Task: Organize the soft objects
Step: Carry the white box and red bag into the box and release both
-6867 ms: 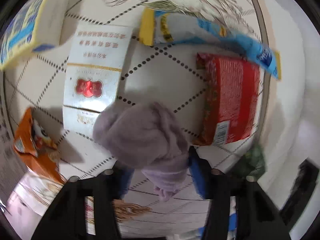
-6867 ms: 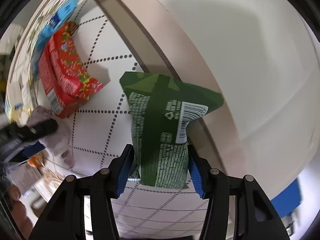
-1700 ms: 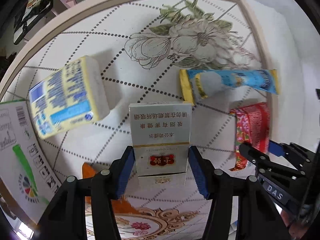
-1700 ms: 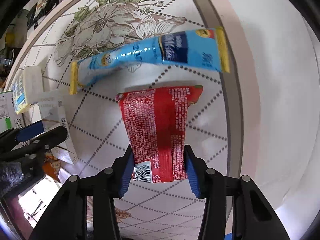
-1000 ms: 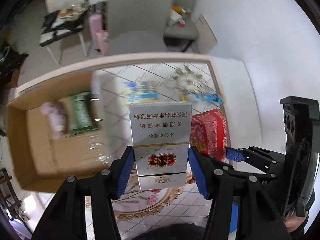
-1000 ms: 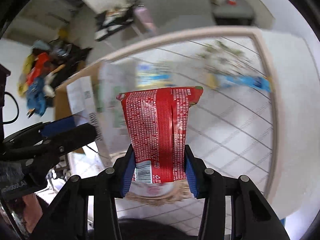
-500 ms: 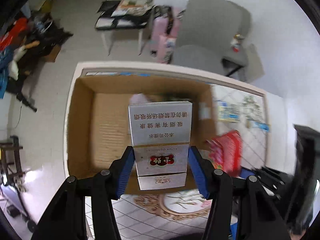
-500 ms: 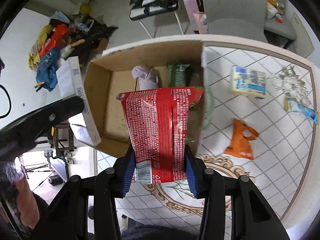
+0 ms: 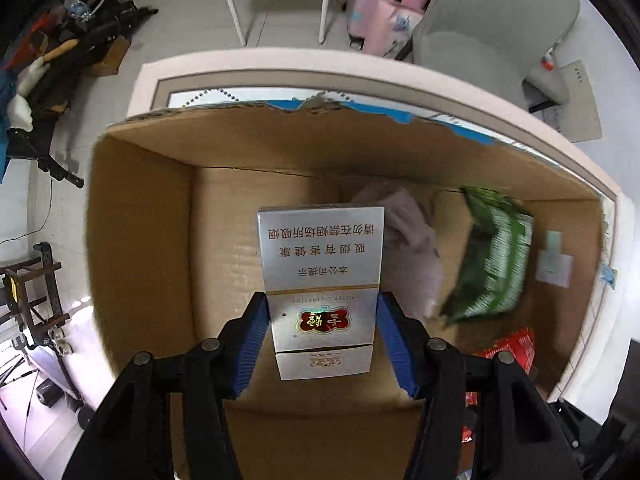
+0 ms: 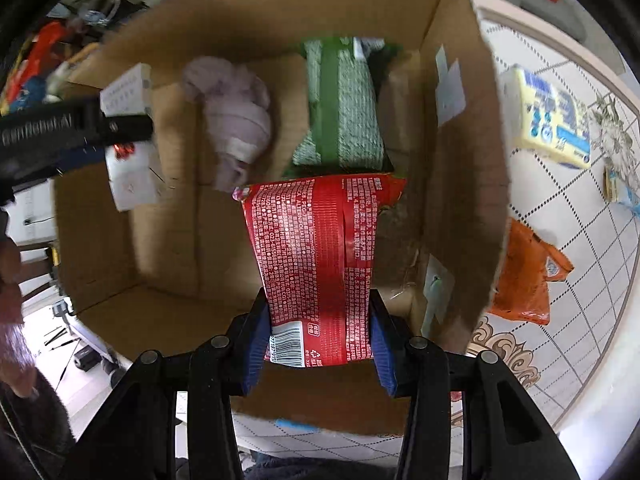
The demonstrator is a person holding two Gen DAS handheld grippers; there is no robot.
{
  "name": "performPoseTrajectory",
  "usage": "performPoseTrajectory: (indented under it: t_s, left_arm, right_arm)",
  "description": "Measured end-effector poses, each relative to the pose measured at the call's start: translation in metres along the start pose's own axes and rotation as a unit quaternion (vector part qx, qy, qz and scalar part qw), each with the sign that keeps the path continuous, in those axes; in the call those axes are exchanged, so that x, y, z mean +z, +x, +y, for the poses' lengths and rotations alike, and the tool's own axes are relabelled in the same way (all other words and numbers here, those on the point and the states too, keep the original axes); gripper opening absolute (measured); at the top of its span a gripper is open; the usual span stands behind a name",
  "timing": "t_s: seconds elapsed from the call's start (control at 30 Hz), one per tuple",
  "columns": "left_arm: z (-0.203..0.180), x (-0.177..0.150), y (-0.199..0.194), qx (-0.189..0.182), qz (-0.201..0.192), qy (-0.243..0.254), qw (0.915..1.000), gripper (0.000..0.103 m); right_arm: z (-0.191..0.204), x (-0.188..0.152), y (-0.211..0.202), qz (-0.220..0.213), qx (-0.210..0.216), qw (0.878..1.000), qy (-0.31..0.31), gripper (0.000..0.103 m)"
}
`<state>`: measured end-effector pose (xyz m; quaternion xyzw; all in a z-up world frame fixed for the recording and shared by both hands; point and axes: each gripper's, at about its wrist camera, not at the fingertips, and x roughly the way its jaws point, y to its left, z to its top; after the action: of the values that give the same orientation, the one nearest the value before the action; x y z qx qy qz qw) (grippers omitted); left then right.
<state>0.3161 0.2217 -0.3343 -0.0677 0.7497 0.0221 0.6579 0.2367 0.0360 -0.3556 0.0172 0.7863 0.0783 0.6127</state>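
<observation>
While a silver cigarette pack [image 9: 320, 276] is clamped by the left gripper [image 9: 322, 340] above the cardboard box [image 9: 140, 240], a red packet [image 10: 316, 256] is gripped by the right gripper [image 10: 318, 340]

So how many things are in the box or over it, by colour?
Green crinkly snack packet: 1
Lilac rolled cloth: 1
Red printed snack packet: 1
White and silver cigarette carton: 1
Total: 4

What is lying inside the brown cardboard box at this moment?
In the brown cardboard box lie a pale purple cloth bundle and a green snack packet. The held red packet hides the floor below it.
</observation>
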Motion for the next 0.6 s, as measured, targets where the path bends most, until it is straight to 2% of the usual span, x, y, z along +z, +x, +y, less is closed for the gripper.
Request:
performPoseTrajectory:
  t_s: [0.2,0.3,0.4,0.47,0.6]
  left_arm:
    - [0.001,0.009,0.01,0.008,0.026,-0.012,0.9996,0.054]
    - [0.002,0.011,0.005,-0.01,0.03,-0.021,0.9993,0.054]
    - [0.001,0.008,-0.005,-0.011,0.022,-0.022,0.9995,0.056]
    - [0.001,0.007,-0.013,-0.01,0.014,-0.024,0.9996,0.062]
    - [0.002,-0.005,-0.034,-0.009,-0.002,-0.023,0.9997,0.062]
  right_arm:
    - [0.003,0.009,0.013,0.023,-0.007,1.0,0.012,0.05]
    - [0.006,0.012,0.008,0.019,-0.008,1.0,0.006,0.061]
    - [0.011,0.016,-0.003,0.01,-0.009,1.0,0.004,0.066]
    - [0.01,0.016,-0.01,0.006,-0.002,1.0,0.004,0.066]
    - [0.008,0.013,-0.027,-0.002,0.007,1.0,0.004,0.066]
